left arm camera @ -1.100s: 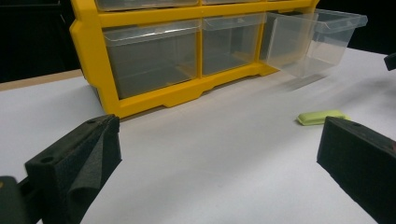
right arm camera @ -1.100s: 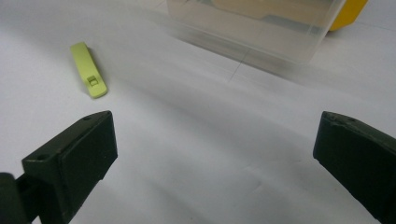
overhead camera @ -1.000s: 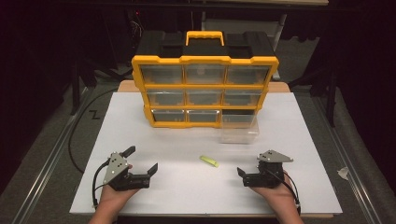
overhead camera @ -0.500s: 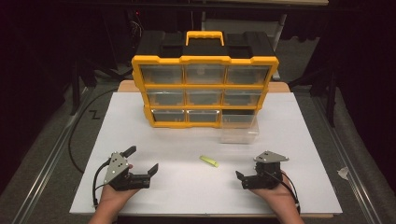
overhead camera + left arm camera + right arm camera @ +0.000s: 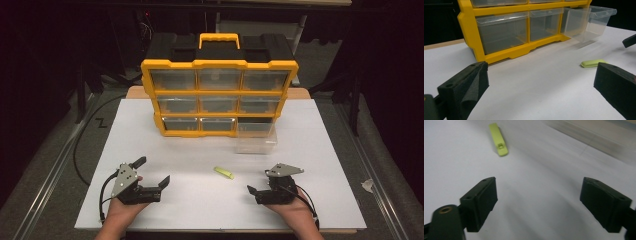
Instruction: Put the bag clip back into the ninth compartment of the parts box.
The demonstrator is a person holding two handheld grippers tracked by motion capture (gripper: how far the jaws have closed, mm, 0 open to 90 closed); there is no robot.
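On the white counter [image 5: 200, 150], between the two grippers and a little nearer the right one, lies a small green clip [image 5: 224, 172], flat and untouched. Just behind it a clear drawer [image 5: 256, 139] stands pulled out of the bottom right slot of the yellow organizer [image 5: 219, 97]. The right gripper [image 5: 256, 192] rests near the counter's front edge with its fingers [image 5: 480, 201] spread wide and empty, aimed roughly at the clip. The left gripper [image 5: 150, 172] sits well apart on the other side, fingers [image 5: 465, 87] likewise wide open and holding nothing. The clip is thin and lies flush with the sheet, so a grasp could likely slide over it or push it away. Dropped short, it would miss the drawer.
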